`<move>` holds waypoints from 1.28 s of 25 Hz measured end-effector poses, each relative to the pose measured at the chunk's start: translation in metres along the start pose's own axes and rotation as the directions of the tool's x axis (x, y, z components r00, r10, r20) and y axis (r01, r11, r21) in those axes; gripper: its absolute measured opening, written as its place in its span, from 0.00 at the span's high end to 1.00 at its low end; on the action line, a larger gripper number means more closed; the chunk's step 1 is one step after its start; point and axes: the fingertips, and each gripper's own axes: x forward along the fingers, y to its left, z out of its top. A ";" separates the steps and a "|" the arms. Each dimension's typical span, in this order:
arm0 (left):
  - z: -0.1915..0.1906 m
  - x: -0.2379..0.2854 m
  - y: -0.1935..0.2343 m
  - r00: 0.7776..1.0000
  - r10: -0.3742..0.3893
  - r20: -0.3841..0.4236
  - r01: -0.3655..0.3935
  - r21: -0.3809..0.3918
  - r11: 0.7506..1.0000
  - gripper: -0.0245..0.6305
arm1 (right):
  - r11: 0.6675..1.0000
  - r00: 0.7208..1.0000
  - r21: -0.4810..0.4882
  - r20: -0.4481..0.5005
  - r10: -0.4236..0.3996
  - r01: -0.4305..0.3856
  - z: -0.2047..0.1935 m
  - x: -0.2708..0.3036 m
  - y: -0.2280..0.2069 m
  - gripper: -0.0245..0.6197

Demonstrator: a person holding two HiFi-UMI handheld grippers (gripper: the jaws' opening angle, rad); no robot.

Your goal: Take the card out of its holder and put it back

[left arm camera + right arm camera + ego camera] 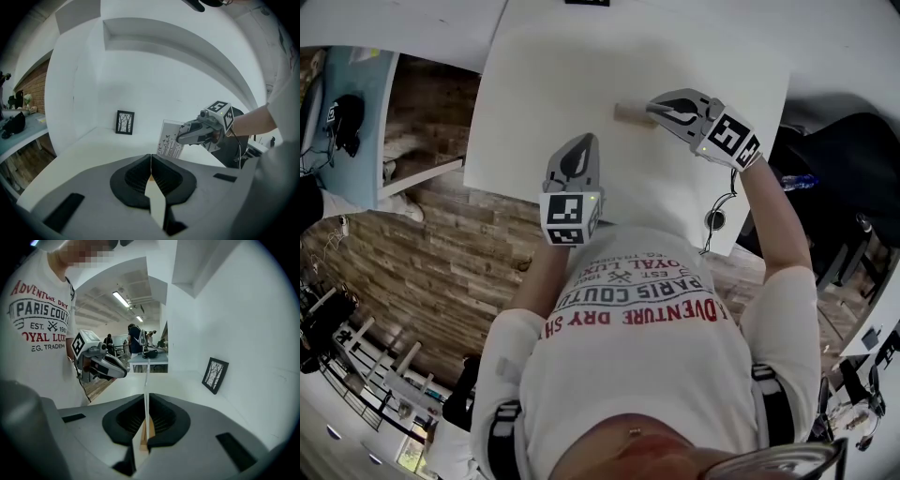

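I've got the left gripper (581,145) at the near left of the white table (534,75), tips toward the far edge. In the left gripper view its jaws meet at the tips with nothing between them, just bare table showing through the gap behind the pads. It's empty and well apart from the task things.

Further along, a small black-framed picture of trees (124,122) stands at the back of the table against the wall, untouched.

Right of that is the card (169,139), pale with small dark print, standing upright and slightly tilted. The left gripper's body hides its lower edge, so from that side I can't tell if it sits in the slot.

The wooden holder (630,112) lies on the table toward the far right, just at the tips of the right gripper (656,109). In the right gripper view the jaws are nearly together, pinched on the card. It's seen edge-on as a thin line rising from between the pads, with the wooden holder directly below it. I can't tell whether the card is seated or just above the slot.

The right gripper comes in from the right, tilted a little downward, on the person's outstretched arm.
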 end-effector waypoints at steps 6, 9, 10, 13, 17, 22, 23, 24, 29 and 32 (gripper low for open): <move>-0.002 0.003 0.003 1.000 0.005 -0.008 -0.005 -0.003 1.000 0.93 | 1.000 1.000 -0.001 -0.013 0.007 -0.007 -0.004 0.001 0.000 0.91; -0.001 0.006 0.004 1.000 0.001 -0.013 -0.001 -0.003 1.000 0.93 | 1.000 0.999 -0.013 -0.034 0.007 -0.007 -0.009 0.005 0.001 0.91; -0.001 0.007 0.003 1.000 -0.001 -0.013 0.001 -0.001 1.000 0.93 | 1.000 0.999 -0.012 -0.037 0.006 -0.006 -0.011 0.007 0.002 0.91; -0.002 0.010 0.002 1.000 -0.008 -0.014 0.008 0.003 1.000 0.93 | 1.000 0.999 0.015 -0.038 -0.001 0.001 -0.020 0.011 0.001 0.91; -0.003 0.011 0.003 1.000 -0.011 -0.025 0.011 0.008 1.000 0.93 | 0.997 0.999 0.079 -0.034 -0.010 0.013 -0.035 0.016 -0.002 0.91; -0.006 0.011 0.006 0.999 -0.007 -0.035 0.007 0.010 1.000 0.93 | 0.992 0.999 0.121 -0.042 -0.022 0.027 -0.053 0.022 -0.001 0.91; -0.006 0.012 0.006 0.999 -0.006 -0.036 0.007 0.014 1.000 0.93 | 0.991 0.999 0.130 -0.040 -0.024 0.029 -0.054 0.022 -0.001 0.91; -0.005 0.012 0.006 0.999 -0.005 -0.037 0.006 0.017 1.000 0.93 | 0.990 0.999 0.139 -0.036 -0.027 0.032 -0.055 0.022 -0.002 0.91; -0.001 0.013 0.003 0.999 -0.011 -0.032 0.012 0.023 1.000 0.93 | 0.983 0.999 0.178 -0.010 -0.043 0.044 -0.059 0.020 -0.004 0.91; -0.002 0.014 0.003 0.999 -0.019 -0.037 0.019 0.023 1.000 0.93 | 0.980 0.999 0.192 -0.011 -0.042 0.044 -0.058 0.021 -0.006 0.91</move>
